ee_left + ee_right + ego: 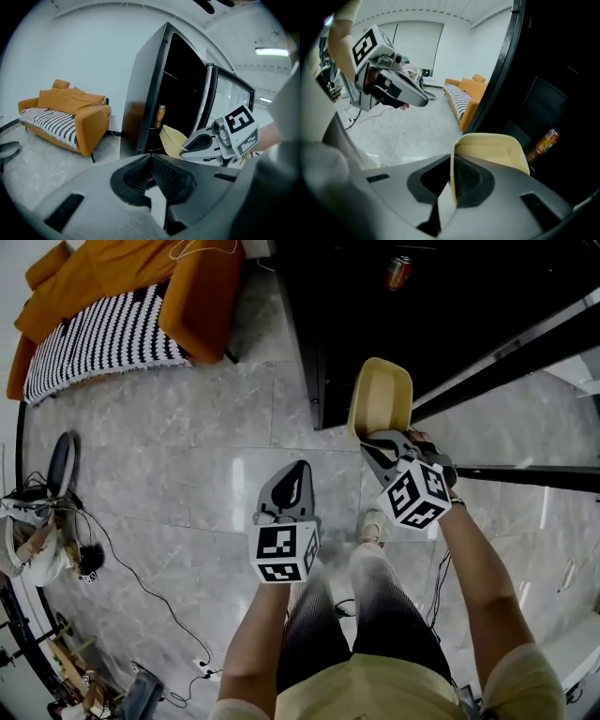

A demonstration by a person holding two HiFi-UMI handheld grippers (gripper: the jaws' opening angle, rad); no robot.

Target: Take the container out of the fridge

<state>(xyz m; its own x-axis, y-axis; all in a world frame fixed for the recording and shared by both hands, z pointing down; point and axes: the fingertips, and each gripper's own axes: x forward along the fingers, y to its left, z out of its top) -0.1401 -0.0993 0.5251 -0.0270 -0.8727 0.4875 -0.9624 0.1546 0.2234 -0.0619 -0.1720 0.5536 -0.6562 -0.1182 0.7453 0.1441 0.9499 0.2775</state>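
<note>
The right gripper [451, 180] pinches one wall of the pale yellow container [492, 150], its jaws pressed onto the thin rim (the wall stands edge-on between the pads). The container juts out ahead of those jaws, at the mouth of the dark open fridge [450, 315]. An orange can [543, 144] stands inside, further ahead and to the right. The left gripper [151, 161] hangs off to the right gripper's left, jaws pressed together with nothing between them.
</note>
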